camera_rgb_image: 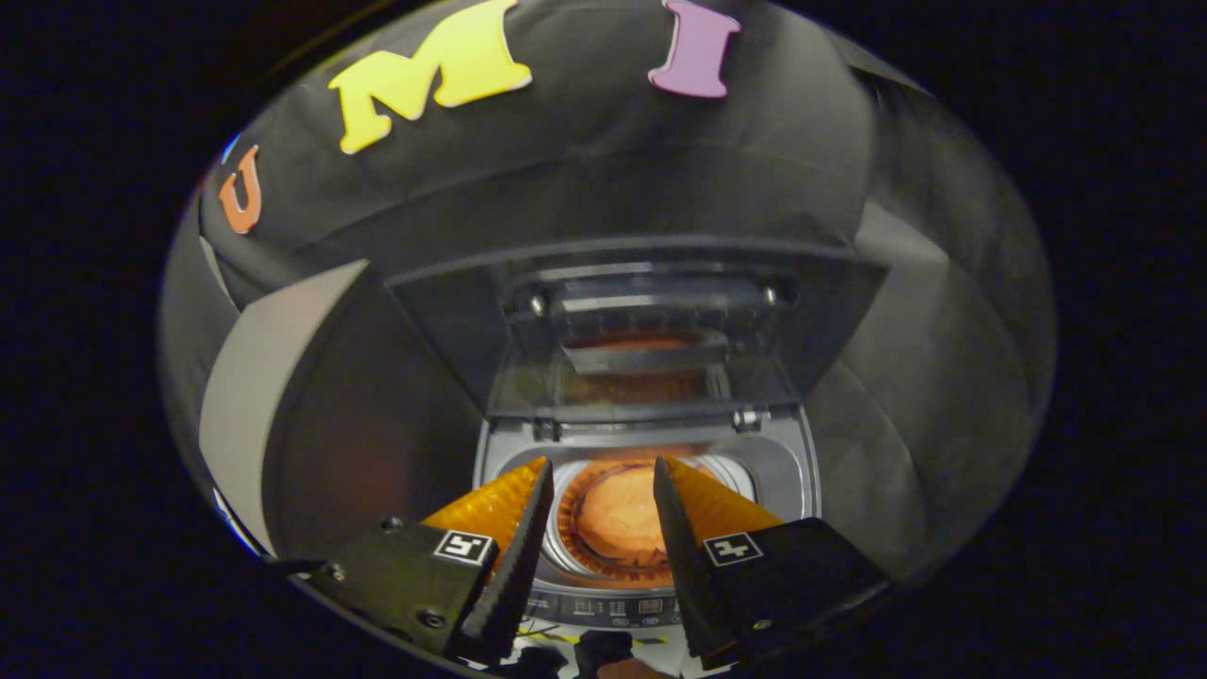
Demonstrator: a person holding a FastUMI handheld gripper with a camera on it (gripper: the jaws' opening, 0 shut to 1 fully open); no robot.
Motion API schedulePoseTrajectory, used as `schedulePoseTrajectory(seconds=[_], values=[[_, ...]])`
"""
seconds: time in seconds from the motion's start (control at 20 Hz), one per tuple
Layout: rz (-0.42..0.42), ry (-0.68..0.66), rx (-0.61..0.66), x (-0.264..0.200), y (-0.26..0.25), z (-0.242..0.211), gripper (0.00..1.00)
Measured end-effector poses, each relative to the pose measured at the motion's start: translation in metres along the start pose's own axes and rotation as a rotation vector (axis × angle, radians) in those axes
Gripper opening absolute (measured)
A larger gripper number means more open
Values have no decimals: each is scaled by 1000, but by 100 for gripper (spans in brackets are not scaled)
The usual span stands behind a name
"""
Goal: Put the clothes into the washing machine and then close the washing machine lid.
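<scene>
Washing machine (pixel 649 471), lid (pixel 641 330) raised; gripper (pixel 601 490) fingers spread, empty.
Orange clothes (pixel 618 523) in drum beyond fingers. Risk: lid slipping, slamming when pushed.

The washing machine (pixel 646 453) stands open just ahead of the gripper (pixel 601 464), whose fingers are spread apart with nothing between them. Its round drum mouth (pixel 613 523) lies unblocked beyond the fingertips, with orange clothes at the bottom. The raised lid (pixel 641 325) stands upright behind the opening, walling off the far side.
</scene>
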State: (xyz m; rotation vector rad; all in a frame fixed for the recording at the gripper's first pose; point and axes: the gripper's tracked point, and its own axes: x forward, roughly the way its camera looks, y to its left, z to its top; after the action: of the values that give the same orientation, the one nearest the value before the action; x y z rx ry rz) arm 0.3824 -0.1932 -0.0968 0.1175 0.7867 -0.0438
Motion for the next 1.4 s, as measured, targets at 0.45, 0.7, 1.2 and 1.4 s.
schedulePoseTrajectory(seconds=[0.45,0.7,1.2,1.4], values=[[58,-254,-109,-68,33,108,73],[-14,-303,-158,-57,28,160,78],[-104,-201,-148,27,-7,187,94],[-109,-114,-77,51,-24,168,98]])
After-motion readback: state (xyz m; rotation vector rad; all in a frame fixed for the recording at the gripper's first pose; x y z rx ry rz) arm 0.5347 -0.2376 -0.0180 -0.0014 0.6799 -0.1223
